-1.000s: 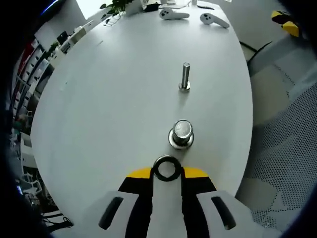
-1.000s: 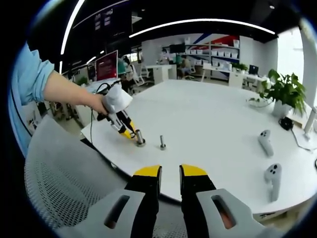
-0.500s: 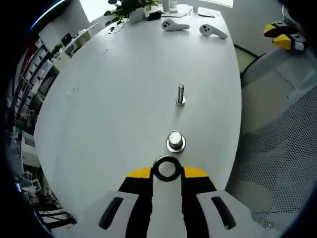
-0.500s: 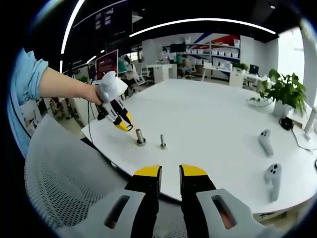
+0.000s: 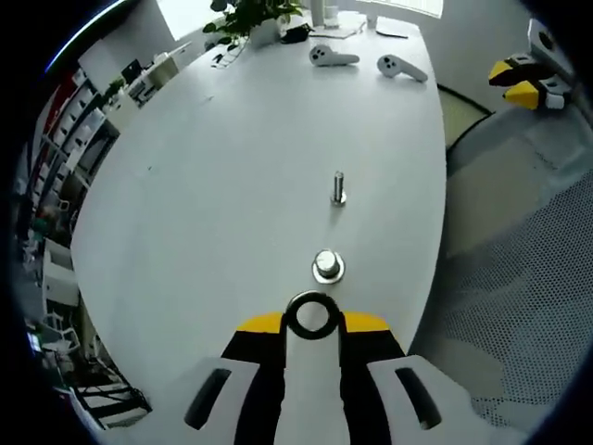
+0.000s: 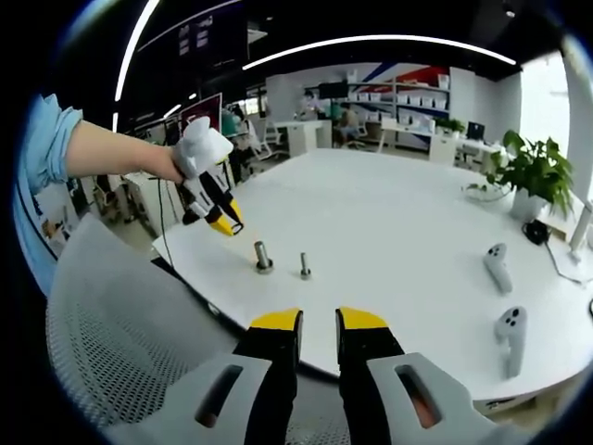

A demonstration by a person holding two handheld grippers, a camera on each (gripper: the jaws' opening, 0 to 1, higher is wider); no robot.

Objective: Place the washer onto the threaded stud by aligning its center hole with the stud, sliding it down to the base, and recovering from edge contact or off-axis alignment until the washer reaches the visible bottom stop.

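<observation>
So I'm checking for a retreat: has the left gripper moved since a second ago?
Yes. In the right gripper view the left gripper has lifted up and away from the thick steel stud on the white table.

Left gripper view steeply above the near stud; right gripper view perhaps farther, low across the same table.

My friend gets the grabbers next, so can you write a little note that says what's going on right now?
Left gripper: shut on the washer, held in the air above the white table, short of the studs.
Right gripper: jaws slightly apart, holding nothing, parked over a mesh chair off the table's edge.
Things: a thick stud with a wide base stands nearest the washer; a thin stud stands beyond it. Both are bare.
Done: washer picked up.
Left: line its hole over a stud, probably the thick one, and slide it down to the base.
</observation>
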